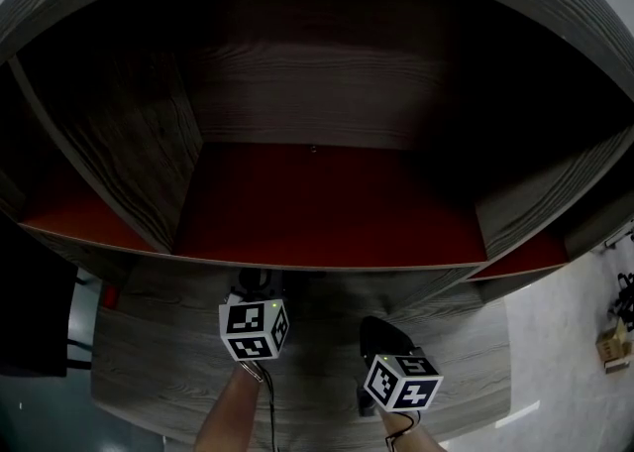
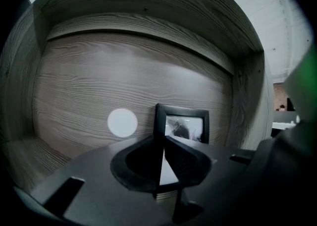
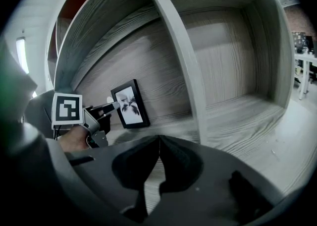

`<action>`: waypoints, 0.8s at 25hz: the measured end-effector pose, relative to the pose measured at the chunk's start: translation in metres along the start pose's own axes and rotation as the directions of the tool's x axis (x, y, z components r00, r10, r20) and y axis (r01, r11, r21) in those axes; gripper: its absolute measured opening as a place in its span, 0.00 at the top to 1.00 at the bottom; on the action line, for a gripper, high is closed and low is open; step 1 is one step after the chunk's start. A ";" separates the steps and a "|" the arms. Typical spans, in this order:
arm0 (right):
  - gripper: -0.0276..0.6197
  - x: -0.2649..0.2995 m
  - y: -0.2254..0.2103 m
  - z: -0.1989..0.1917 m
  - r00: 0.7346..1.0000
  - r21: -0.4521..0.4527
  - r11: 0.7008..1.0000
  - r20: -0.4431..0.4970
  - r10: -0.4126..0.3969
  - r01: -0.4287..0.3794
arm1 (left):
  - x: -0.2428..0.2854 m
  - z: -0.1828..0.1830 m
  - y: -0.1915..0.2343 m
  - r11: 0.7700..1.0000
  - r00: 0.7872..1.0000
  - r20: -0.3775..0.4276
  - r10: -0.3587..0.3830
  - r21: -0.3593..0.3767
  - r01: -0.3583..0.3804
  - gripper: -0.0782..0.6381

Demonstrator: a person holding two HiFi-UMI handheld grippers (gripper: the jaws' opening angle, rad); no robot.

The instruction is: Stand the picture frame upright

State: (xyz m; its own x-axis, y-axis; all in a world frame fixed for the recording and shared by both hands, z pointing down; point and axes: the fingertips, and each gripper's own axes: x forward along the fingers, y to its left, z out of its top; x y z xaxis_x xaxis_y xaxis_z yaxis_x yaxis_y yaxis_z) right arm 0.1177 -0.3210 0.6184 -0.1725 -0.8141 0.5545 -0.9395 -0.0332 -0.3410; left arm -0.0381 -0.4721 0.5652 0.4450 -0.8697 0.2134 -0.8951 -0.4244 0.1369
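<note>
A black picture frame with a white print stands upright in the lower left shelf compartment and leans on the wooden back wall. My left gripper reaches in from the left, its tips at the frame's upper left edge. In the left gripper view the frame faces me just beyond my left gripper. Those jaws are together at the tips with nothing clamped between them. Whether they touch the frame I cannot tell. My right gripper hangs back outside the shelf, shut and empty. The head view shows only the two marker cubes.
A vertical divider separates the frame's compartment from the wider one to the right. A pale round spot marks the back wall left of the frame. Above is a shelf with a red floor. Grey floor lies to the right.
</note>
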 end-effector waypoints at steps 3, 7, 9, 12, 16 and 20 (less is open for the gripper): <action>0.91 0.000 -0.002 0.000 1.000 0.001 1.000 -0.002 -0.002 0.002 | 0.001 -0.002 0.000 1.000 1.000 -0.006 -0.002 -0.009 0.002 0.79; 0.91 0.001 -0.003 0.000 1.000 0.001 1.000 -0.001 -0.003 0.003 | 0.002 -0.002 0.000 1.000 1.000 -0.004 -0.011 -0.026 0.011 0.79; 0.91 0.001 -0.003 -0.001 1.000 0.001 1.000 -0.003 -0.004 0.004 | 0.002 -0.003 0.000 0.999 1.000 -0.002 -0.022 -0.041 0.022 0.79; 0.91 0.001 -0.002 -0.002 1.000 0.001 1.000 -0.006 -0.002 0.002 | 0.003 -0.003 -0.001 0.996 0.999 -0.001 -0.051 -0.079 0.051 0.79; 0.91 0.001 0.000 -0.003 1.000 0.000 1.000 -0.011 0.005 -0.005 | 0.002 -0.001 0.001 0.992 0.997 0.003 -0.072 -0.106 0.071 0.74; 0.91 0.000 0.001 -0.005 1.000 -0.001 1.000 -0.012 0.006 -0.006 | 0.000 0.001 0.001 0.992 0.997 -0.001 -0.076 -0.105 0.075 0.70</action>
State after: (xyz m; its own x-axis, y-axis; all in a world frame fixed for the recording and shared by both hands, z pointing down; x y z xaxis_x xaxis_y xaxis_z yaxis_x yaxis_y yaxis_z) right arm 0.1157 -0.3179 0.6217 -0.1817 -0.8075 0.5612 -0.9386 -0.0277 -0.3438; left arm -0.0392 -0.4731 0.5647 0.5117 -0.8347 0.2034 -0.8510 -0.4599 0.2535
